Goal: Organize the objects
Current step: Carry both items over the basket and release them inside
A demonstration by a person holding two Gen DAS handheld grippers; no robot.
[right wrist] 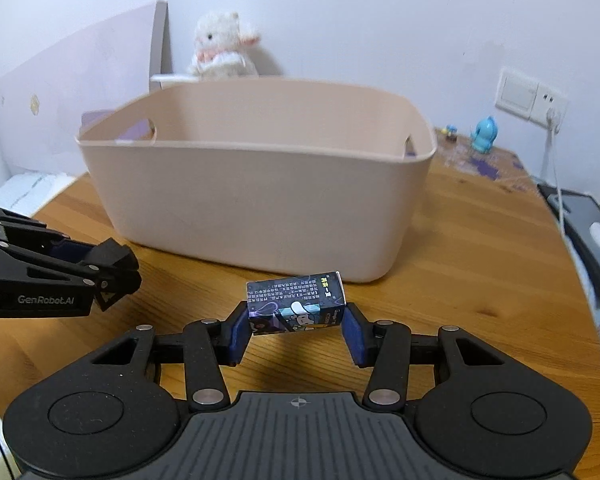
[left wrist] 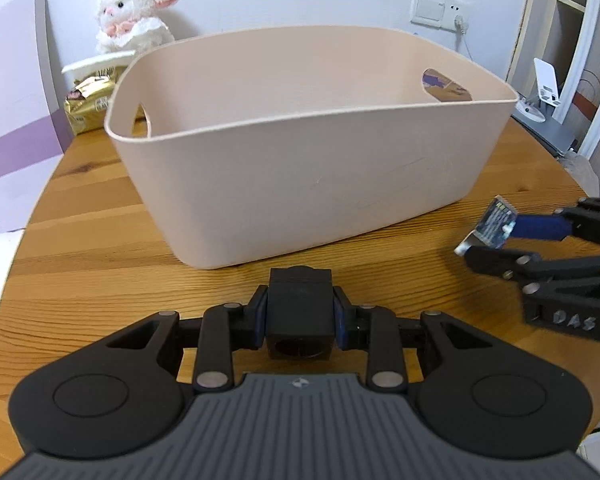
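Note:
A beige plastic basket [left wrist: 300, 168] with handle holes stands on the round wooden table [left wrist: 100, 240]; it also shows in the right wrist view [right wrist: 260, 208]. My left gripper [left wrist: 300, 320] is shut on a black cube-shaped block [left wrist: 299, 312], held just in front of the basket; it shows from the side in the right wrist view [right wrist: 116, 276]. My right gripper [right wrist: 296, 332] is shut on a small dark printed carton [right wrist: 296, 308], held above the table before the basket. The carton also shows in the left wrist view [left wrist: 492, 228], with the right gripper [left wrist: 496, 236] around it.
A white plush lamb [left wrist: 134, 12] sits behind the basket by the wall, above a gold packet [left wrist: 86, 106]. A blue figurine [right wrist: 485, 134] stands at the table's far right. A wall socket with a cable [right wrist: 548, 112] and a grey device [right wrist: 588, 232] are at the right.

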